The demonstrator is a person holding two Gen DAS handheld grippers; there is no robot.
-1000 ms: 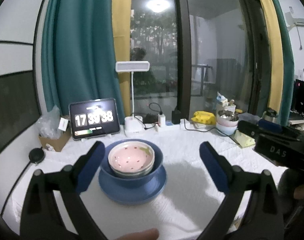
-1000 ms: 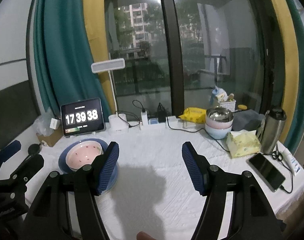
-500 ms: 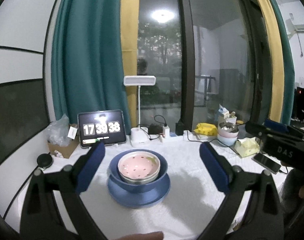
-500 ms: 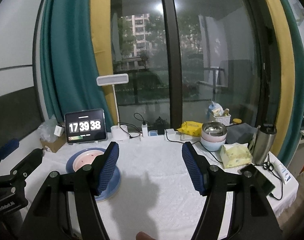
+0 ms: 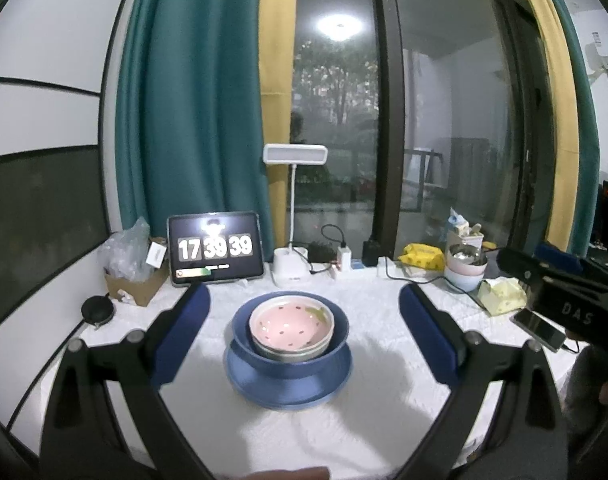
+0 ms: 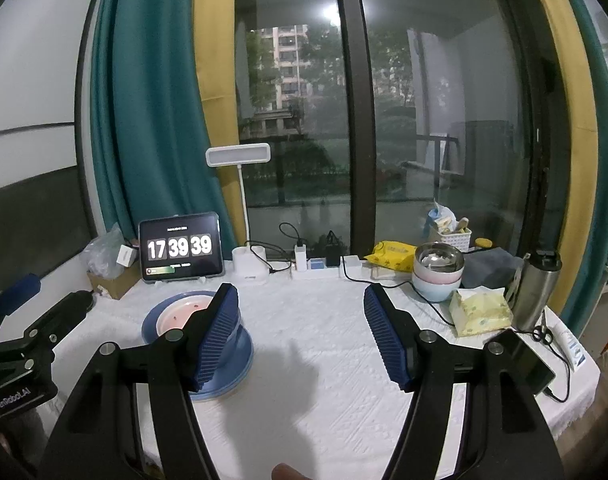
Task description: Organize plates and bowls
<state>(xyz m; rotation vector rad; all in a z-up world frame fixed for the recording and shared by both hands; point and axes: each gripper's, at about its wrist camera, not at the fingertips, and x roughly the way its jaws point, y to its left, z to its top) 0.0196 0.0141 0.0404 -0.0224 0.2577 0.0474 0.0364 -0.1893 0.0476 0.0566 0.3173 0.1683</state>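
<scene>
A pink spotted bowl (image 5: 291,322) nests in a blue bowl (image 5: 340,336), which stands on a blue plate (image 5: 288,390) on the white tablecloth. My left gripper (image 5: 302,332) hovers in front of this stack, open, with nothing touching its blue pads. The same stack (image 6: 184,314) shows at the left of the right wrist view, partly behind a finger. My right gripper (image 6: 302,330) is open over bare cloth, nothing between its pads. A second stack, a steel bowl on pink and pale blue bowls (image 6: 438,276), stands at the back right.
Along the window sit a tablet clock (image 5: 215,254), a white desk lamp (image 5: 294,268), chargers and cables, a yellow pouch (image 6: 392,256). A tissue pack (image 6: 480,312), steel flask (image 6: 536,292) and phone (image 6: 524,360) crowd the right edge. A cardboard box (image 5: 134,284) stands left.
Both grippers drew back and rose a little, so the blue stack looks smaller and farther. The clock ticked on. Both jaws stayed as wide as before.
</scene>
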